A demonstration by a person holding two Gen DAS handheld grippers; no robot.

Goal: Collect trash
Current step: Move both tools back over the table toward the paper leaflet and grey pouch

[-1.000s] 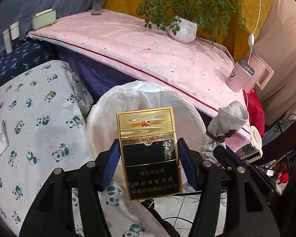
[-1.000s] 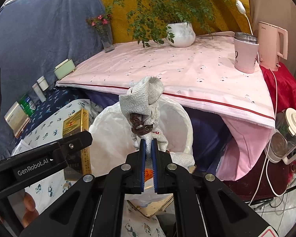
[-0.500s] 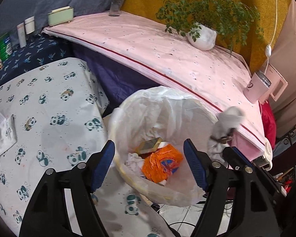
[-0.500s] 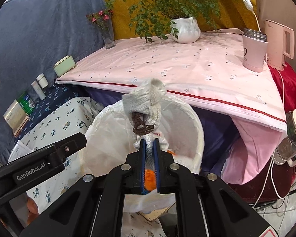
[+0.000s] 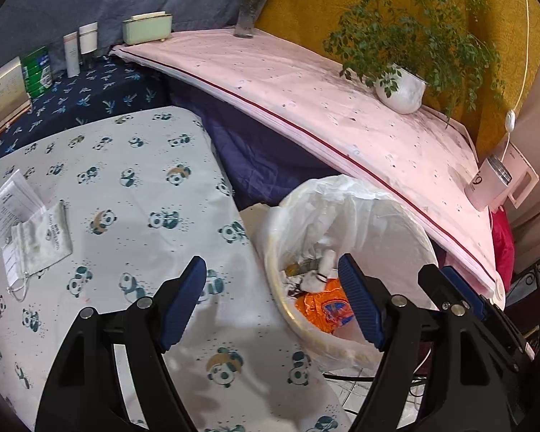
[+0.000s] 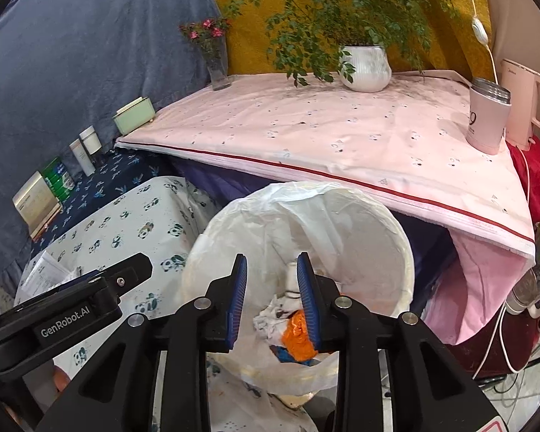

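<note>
A round bin lined with a white plastic bag (image 5: pixel 396 223) (image 6: pixel 370 237) stands beside the panda-print table. Inside lie an orange wrapper (image 5: pixel 324 306) (image 6: pixel 298 331), a gold cigarette box (image 5: pixel 300 266) and a white cloth bundle tied with a dark band (image 5: pixel 320 270) (image 6: pixel 291 280). My left gripper (image 5: pixel 273 302) is open and empty, over the bin's near rim. My right gripper (image 6: pixel 271 302) is open and empty, above the bin. The right gripper also shows in the left wrist view (image 5: pixel 460 291).
The panda-print table (image 5: pixel 126 194) holds a folded paper and a small cloth pouch (image 5: pixel 39 241). The pink-covered table (image 6: pixel 342 133) holds a potted plant (image 6: pixel 365 68), flower vase (image 6: pixel 217 68), pink mug (image 6: pixel 487 122) and kettle (image 6: pixel 525 104). Bottles and boxes (image 5: pixel 39 68) stand at far left.
My left gripper opened and dropped the cigarette box into the bin. My right gripper opened and dropped the cloth bundle into the bin. The left gripper swung leftwards.
</note>
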